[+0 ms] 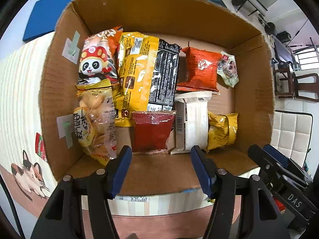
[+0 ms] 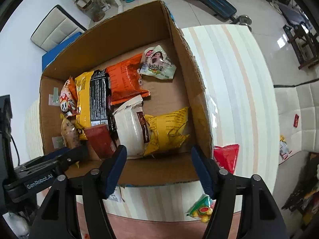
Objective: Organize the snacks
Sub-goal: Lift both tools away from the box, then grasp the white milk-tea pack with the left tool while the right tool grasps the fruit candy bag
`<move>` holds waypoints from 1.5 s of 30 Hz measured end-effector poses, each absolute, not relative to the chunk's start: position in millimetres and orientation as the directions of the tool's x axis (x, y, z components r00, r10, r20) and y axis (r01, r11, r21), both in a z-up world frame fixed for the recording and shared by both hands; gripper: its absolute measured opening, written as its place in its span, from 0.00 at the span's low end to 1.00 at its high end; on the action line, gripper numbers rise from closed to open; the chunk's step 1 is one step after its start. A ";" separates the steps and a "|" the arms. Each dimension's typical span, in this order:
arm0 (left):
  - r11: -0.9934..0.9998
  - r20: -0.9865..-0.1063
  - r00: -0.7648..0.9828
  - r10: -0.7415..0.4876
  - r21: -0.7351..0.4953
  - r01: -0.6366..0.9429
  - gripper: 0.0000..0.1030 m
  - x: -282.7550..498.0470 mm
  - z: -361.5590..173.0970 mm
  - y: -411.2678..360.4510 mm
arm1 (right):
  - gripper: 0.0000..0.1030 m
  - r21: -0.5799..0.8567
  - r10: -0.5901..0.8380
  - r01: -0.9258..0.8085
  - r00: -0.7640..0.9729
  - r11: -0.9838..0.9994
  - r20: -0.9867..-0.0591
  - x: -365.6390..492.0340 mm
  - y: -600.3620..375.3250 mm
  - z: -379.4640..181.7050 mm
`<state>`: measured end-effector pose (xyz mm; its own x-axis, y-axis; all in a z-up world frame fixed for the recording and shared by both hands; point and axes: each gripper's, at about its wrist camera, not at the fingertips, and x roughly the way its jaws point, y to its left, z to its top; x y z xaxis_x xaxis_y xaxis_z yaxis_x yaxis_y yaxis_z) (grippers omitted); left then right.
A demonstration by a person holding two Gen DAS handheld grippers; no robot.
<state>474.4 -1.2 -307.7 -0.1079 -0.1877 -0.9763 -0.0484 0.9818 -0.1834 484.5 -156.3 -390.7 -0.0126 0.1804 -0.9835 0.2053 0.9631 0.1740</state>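
Observation:
An open cardboard box (image 1: 253, 91) on the striped table holds several snack packets: a panda packet (image 1: 95, 59), a big yellow-and-black bag (image 1: 143, 69), an orange packet (image 1: 201, 69), a white packet (image 1: 193, 123), a dark red packet (image 1: 151, 131) and a small yellow packet (image 2: 167, 129). My left gripper (image 1: 160, 153) hangs open over the box's near wall, above the dark red packet, touching nothing. My right gripper (image 2: 159, 152) stands open above the yellow packet, its pads clear of it. Each gripper shows at the edge of the other's view.
Outside the box, a red packet (image 2: 227, 157) and a colourful candy packet (image 2: 201, 209) lie on the table (image 2: 239, 79) by the near right corner. A red-green packet (image 1: 40, 145) lies left of the box. A blue mat (image 1: 49, 18), chairs and a weight bench stand beyond.

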 end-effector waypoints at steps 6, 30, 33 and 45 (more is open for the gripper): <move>0.986 -0.985 -0.046 -0.166 -0.165 -0.026 0.58 458.1 -286.1 3.6 | 0.88 0.147 0.147 0.138 0.013 0.980 -0.989 473.4 -146.9 -371.6; 0.995 -0.950 0.299 -0.092 -0.103 -0.020 0.91 379.4 -178.1 33.8 | 0.93 0.087 0.078 0.023 0.252 0.996 -0.965 396.6 -110.1 -268.0; 0.994 -0.952 0.292 -0.091 -0.103 -0.024 0.91 373.9 -181.1 35.0 | 0.93 0.092 0.082 0.026 0.262 0.995 -0.962 390.0 -108.4 -263.9; 0.999 -0.979 0.200 -0.034 -0.040 -0.026 0.91 340.9 -229.5 32.4 | 0.94 0.180 0.154 0.244 0.119 0.953 -0.981 351.6 -171.1 -330.7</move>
<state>340.9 32.4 -229.5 0.1998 -0.0343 -0.9792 -0.0263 0.9988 -0.0403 351.6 -171.1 -330.7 0.1186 0.1545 -0.9809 0.2438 0.9531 0.1796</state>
